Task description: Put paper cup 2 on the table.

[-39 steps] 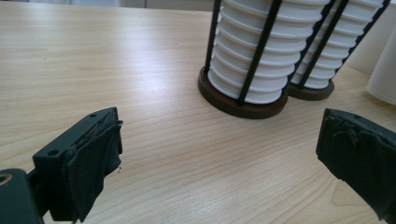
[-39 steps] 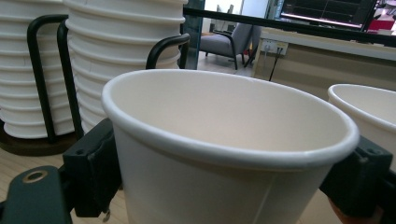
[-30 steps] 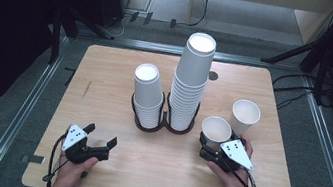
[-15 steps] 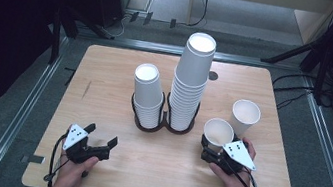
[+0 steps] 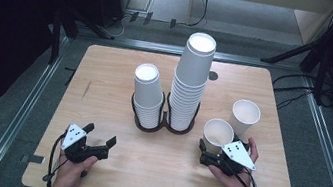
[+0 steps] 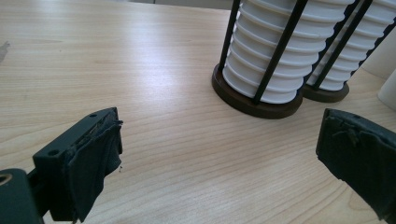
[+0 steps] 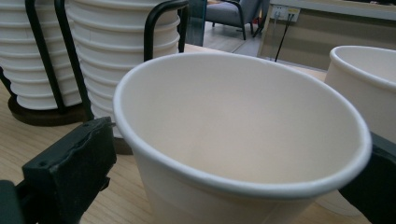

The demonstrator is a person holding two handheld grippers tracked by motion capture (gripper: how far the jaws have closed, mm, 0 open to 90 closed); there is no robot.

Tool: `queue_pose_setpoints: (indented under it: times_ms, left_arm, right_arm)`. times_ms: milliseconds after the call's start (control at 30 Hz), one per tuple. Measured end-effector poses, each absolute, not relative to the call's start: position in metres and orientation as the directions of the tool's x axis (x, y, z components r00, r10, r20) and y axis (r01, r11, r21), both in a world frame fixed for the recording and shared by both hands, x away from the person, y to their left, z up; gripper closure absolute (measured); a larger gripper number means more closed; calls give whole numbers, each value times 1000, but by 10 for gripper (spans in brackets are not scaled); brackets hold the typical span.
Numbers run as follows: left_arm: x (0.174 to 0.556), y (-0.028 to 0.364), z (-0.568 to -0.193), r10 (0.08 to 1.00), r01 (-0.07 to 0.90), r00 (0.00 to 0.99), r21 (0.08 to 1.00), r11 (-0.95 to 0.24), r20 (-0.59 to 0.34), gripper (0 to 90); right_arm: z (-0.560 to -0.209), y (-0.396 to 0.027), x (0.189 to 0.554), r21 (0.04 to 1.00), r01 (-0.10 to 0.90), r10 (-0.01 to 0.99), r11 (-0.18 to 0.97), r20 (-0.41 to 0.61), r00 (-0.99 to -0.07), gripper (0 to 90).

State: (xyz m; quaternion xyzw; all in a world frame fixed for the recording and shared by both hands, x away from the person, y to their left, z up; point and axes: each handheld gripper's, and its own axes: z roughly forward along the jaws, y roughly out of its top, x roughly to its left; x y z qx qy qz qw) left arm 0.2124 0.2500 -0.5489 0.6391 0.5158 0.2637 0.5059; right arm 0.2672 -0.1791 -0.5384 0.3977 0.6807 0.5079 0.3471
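A white paper cup (image 5: 218, 132) stands upright on the wooden table (image 5: 107, 74), between the jaws of my right gripper (image 5: 216, 147). Those jaws have just been opening. In the right gripper view the cup (image 7: 243, 121) sits between the two black pads (image 7: 79, 163), which stand at its sides without squeezing it. A second loose cup (image 5: 245, 113) stands just behind it to the right. My left gripper (image 5: 100, 133) rests open at the front left with nothing between its jaws, and its own view has my left gripper (image 6: 219, 154) over bare wood.
A dark twin-ring holder (image 5: 164, 123) at mid-table carries a short cup stack (image 5: 147, 90) and a tall cup stack (image 5: 192, 77). The holder's black bars (image 6: 280, 51) rise close ahead of the left gripper. The second cup (image 7: 364, 79) is near the right jaw.
The right gripper's jaws have spread apart around the cup, which stays standing on the table. Both hands have kept their places.
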Motion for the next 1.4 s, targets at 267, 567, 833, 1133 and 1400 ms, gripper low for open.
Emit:
queue_pose_setpoints:
  times_ms: [267, 567, 833, 1133, 1400]
  left_arm:
    - [212, 254, -548, 929, 391, 320, 919, 51, -187, 5]
    - [211, 254, -548, 928, 391, 325, 919, 46, -185, 5]
    - [211, 257, -547, 930, 390, 316, 919, 55, -190, 5]
    - [211, 257, -548, 934, 393, 307, 918, 49, -181, 5]
    - [212, 263, -549, 943, 394, 288, 918, 43, -167, 5]
  right_arm:
    - [-531, -185, 259, 966, 187, 888, 176, -74, -455, 0]
    - [-527, -193, 252, 966, 178, 879, 188, -84, -470, 0]
    - [-522, -207, 244, 969, 172, 888, 178, -82, -453, 0]
    - [-522, -238, 239, 972, 177, 916, 156, -75, -394, 0]
    - [-528, -273, 242, 967, 204, 948, 149, -81, -309, 0]
